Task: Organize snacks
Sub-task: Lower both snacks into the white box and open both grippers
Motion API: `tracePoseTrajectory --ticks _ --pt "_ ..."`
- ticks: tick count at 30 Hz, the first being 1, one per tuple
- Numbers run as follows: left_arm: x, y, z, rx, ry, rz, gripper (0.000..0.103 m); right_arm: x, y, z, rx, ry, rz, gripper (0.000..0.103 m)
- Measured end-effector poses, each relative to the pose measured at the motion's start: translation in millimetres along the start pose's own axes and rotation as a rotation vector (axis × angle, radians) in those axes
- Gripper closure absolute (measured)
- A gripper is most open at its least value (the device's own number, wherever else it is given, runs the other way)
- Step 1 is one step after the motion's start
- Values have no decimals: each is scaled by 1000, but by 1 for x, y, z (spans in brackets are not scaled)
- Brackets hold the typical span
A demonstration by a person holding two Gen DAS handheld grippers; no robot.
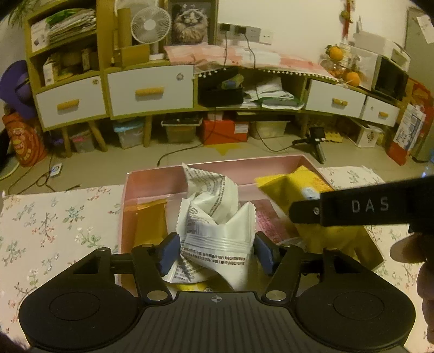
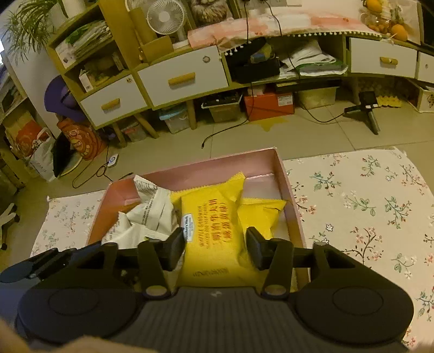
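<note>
The left gripper (image 1: pixel 215 251) is positioned over the near edge of a pink open-top box (image 1: pixel 157 177), with its blue-padded fingers (image 1: pixel 169 252) set against both sides of a white snack packet (image 1: pixel 217 241) printed with grey text; the jaws are clamped on this packet. A second crumpled white packet (image 1: pixel 208 190) stands just behind it, in the middle of the box. A flat gold-brown wrapper (image 1: pixel 150 220) lies on the box floor at the left, and a pink printed packet (image 1: pixel 271 222) lies on the floor right of the white packets. The right gripper (image 2: pixel 215 248) is over the right half of the same box (image 2: pixel 287 190), with its dark fingers (image 2: pixel 173 248) on either side of a yellow waffle-sandwich packet (image 2: pixel 214 230) bearing orange lettering; the pads sit at the packet's edges, but whether they press on it or merely straddle it cannot be determined. A second yellow packet (image 2: pixel 260 214) lies partly under the first, toward the right wall of the box. The white packets (image 2: pixel 152 214) occupy the left half in this view. The box rests on a floral tablecloth (image 2: pixel 366 206). Beyond the table edge is a tiled floor (image 2: pixel 312 130) with cables, then a low cabinet (image 1: pixel 149 89) with white drawers, a white desk fan (image 1: pixel 150 24) on top, and storage bins (image 1: pixel 179 130) beneath.
</note>
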State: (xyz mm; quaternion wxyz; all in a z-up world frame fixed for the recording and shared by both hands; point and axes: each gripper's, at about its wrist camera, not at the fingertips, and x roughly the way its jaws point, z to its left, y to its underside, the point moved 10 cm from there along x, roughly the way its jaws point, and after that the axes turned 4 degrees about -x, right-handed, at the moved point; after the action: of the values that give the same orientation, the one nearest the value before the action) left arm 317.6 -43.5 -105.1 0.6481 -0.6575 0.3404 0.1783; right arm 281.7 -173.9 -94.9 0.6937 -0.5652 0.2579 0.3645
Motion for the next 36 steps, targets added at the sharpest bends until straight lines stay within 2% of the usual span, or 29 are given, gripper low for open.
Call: tracePoseTrajectory --ticks 2,5,10,24,29,32,36 --pt "-1 0 -3 10 9 -4 34 -1 -2 0 -1 8 -6 39" --pt "-2 1 -5 11 10 2 23 -4 -3 0 -6 12 -9 34" --pt "-10 0 -5 12 4 -5 17 -11 -4 1 -15 17 -16 27" --pt "-50 6 -4 14 -6 -13 11 -43 2 4 -14 24 -34 15" --pt "-68 19 -3 5 -8 -4 11 -55 14 4 -16 27 -36 10" --pt "-77 28 -2 -2 -10 6 6 -61 22 4 -23 37 -29 4" --pt "-91 40 0 -2 -11 21 5 -70 34 2 -8 33 -20 3"
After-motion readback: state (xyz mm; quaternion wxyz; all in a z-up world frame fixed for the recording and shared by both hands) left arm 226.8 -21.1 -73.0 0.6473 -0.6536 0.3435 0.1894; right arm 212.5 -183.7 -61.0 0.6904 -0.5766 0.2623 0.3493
